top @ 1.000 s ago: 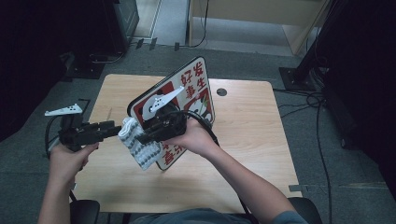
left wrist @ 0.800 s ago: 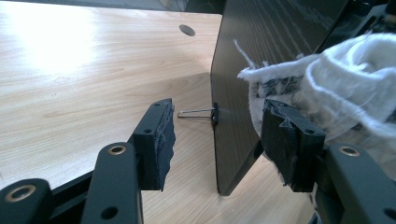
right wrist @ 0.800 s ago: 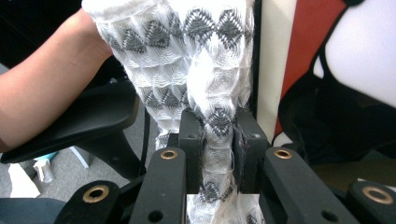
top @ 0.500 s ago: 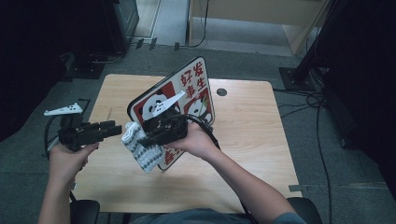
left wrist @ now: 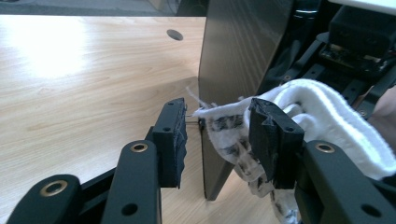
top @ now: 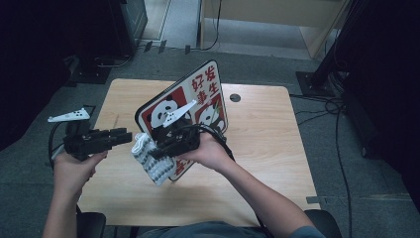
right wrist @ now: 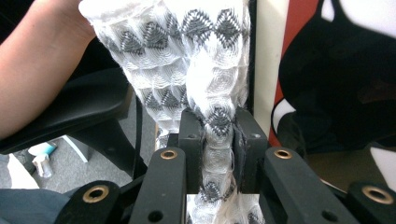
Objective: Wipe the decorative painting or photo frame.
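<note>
The right gripper point(top: 161, 150) has its jaws pinched on a white cloth point(top: 151, 158) with a grey diamond pattern. In the right gripper view point(right wrist: 218, 154) the cloth point(right wrist: 205, 70) is squeezed into a narrow band between the two pads and spreads out wide above them. In the high view the cloth hangs above the middle of the desk point(top: 267, 144), nearer its near edge, just in front of a tray point(top: 198, 99) printed with pandas and red panels. The tray stands steeply tilted, its lower edge toward the near side of the desk and its top corner toward the far edge.

The left gripper point(top: 124, 137) comes in level from the left edge of the desk and meets the cloth's upper left end. Its jaws have just been closing and stand about half open. In the left gripper view point(left wrist: 222, 135) the frayed edge of the cloth point(left wrist: 224, 123) and the tray's thin rim point(left wrist: 205, 154) lie between the pads; the right pad point(left wrist: 273, 140) touches the cloth, while the left pad point(left wrist: 170, 140) stands clear of it.
</note>
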`<state>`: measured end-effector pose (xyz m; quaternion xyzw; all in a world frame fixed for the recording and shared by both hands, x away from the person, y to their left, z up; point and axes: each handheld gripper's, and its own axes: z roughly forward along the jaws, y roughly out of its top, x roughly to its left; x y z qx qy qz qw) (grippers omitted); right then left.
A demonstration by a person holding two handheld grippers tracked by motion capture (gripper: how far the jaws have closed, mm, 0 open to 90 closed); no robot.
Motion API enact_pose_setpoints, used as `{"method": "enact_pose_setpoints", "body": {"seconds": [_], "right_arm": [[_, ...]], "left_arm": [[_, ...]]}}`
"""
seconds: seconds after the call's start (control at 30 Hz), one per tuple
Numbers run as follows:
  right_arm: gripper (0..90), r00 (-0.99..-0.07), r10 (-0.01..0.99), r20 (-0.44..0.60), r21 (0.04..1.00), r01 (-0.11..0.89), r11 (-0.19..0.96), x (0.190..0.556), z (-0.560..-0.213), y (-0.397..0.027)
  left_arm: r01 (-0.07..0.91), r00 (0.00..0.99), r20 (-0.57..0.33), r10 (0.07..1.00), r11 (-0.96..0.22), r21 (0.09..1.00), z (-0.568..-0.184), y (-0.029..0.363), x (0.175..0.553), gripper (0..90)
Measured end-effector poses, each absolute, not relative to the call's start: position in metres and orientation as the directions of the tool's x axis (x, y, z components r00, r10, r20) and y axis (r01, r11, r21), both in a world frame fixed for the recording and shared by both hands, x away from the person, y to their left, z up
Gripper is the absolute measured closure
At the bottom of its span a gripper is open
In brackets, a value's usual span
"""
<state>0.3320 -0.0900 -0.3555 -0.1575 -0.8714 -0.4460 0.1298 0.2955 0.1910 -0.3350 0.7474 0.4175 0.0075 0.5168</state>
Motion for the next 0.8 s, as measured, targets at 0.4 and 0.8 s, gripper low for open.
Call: {"method": "enact_pose_setpoints", "body": {"seconds": [0.4,0.8], "right_arm": [[77.4,-0.912,0.167,0.376,0.719,0.4,0.568,0.33,-0.368,-0.091],[77.3,-0.907,0.169,0.387,0.712,0.41,0.57,0.328,-0.38,-0.093]], "left_arm": [[0.613,0.669,-0.421,0.613,-0.133,0.779,-0.333,0.179,0.295,56.6],[0.597,0.695,-0.411,0.59,-0.154,0.787,-0.331,0.165,0.297,57.0]]}}
